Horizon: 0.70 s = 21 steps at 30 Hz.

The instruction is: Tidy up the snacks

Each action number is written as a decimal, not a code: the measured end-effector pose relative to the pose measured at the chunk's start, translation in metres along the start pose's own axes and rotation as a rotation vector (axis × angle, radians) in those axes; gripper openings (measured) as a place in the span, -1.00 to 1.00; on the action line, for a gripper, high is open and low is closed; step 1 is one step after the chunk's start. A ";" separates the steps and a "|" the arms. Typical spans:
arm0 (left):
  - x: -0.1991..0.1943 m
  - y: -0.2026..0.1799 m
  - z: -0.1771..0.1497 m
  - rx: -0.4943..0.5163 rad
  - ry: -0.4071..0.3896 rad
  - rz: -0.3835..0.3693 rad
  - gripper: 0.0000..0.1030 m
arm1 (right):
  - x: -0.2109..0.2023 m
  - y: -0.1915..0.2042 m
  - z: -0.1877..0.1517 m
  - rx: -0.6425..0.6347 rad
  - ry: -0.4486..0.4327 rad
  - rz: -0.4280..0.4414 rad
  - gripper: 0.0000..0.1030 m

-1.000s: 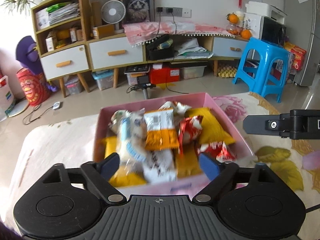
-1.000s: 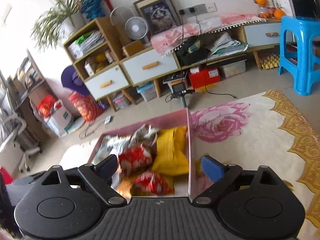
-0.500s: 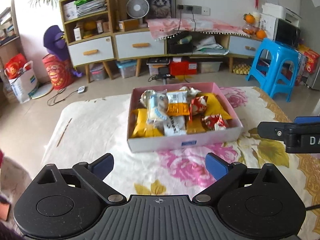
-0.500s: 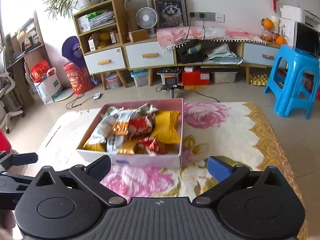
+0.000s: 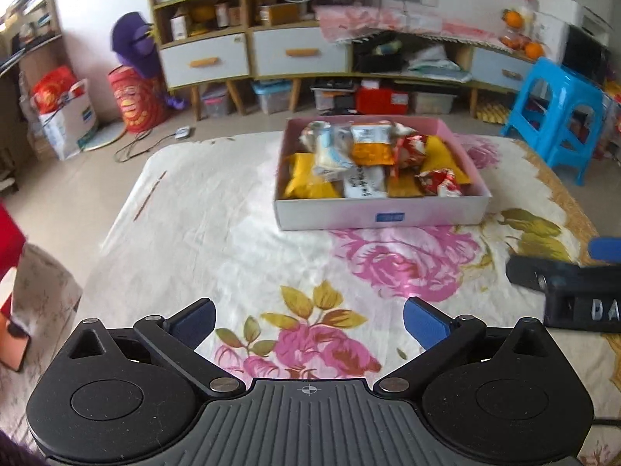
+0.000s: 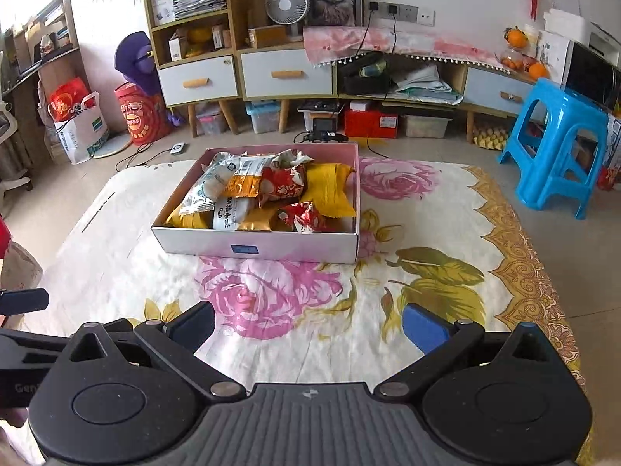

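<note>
A pink box (image 5: 382, 217) (image 6: 256, 244) full of snack packets stands on the flowered cloth at the far middle of the table. Inside lie yellow packets (image 6: 330, 190), red packets (image 6: 281, 186), an orange packet (image 5: 370, 149) and white packets (image 6: 229, 211). My left gripper (image 5: 308, 318) is open and empty, well back from the box over the cloth. My right gripper (image 6: 308, 324) is open and empty, also back from the box. The right gripper's body (image 5: 570, 287) shows at the right edge of the left wrist view.
The table carries a white cloth with pink roses (image 6: 264, 291) and a gold border (image 6: 520, 272). A blue plastic stool (image 6: 559, 143) stands on the floor to the right. Cabinets and shelves (image 6: 268, 70) line the far wall.
Both grippers have pulled back and up from the box, which now looks smaller and farther away. Both stay open and empty.
</note>
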State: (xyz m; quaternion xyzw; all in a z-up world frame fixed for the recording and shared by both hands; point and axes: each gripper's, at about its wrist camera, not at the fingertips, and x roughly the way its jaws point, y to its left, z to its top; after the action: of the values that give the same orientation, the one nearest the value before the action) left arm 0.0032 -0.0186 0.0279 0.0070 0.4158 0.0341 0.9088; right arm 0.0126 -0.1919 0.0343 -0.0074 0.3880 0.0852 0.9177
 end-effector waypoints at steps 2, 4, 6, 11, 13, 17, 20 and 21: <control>0.001 0.002 -0.003 -0.020 0.006 0.004 1.00 | 0.000 0.002 -0.002 -0.017 0.002 -0.001 0.85; 0.001 0.003 -0.004 -0.030 0.005 0.005 1.00 | 0.000 0.004 -0.003 -0.031 -0.003 -0.004 0.85; 0.001 0.003 -0.004 -0.034 0.004 0.008 1.00 | -0.001 0.006 -0.005 -0.043 -0.005 -0.007 0.85; 0.000 0.005 -0.003 -0.063 0.000 0.013 1.00 | -0.001 0.009 -0.006 -0.047 0.001 -0.003 0.85; -0.001 0.006 -0.002 -0.072 -0.007 0.016 1.00 | -0.004 0.010 -0.006 -0.056 -0.011 -0.005 0.85; -0.004 0.007 -0.002 -0.077 -0.014 0.019 1.00 | -0.007 0.011 -0.004 -0.051 -0.025 -0.003 0.85; -0.005 0.008 -0.002 -0.096 -0.015 0.014 1.00 | -0.007 0.010 -0.004 -0.044 -0.024 -0.002 0.85; -0.005 0.009 -0.001 -0.100 -0.015 0.013 1.00 | -0.007 0.010 -0.004 -0.044 -0.024 -0.003 0.85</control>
State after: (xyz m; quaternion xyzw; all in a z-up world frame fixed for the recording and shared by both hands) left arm -0.0014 -0.0102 0.0312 -0.0355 0.4065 0.0605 0.9110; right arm 0.0031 -0.1831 0.0372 -0.0270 0.3748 0.0922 0.9221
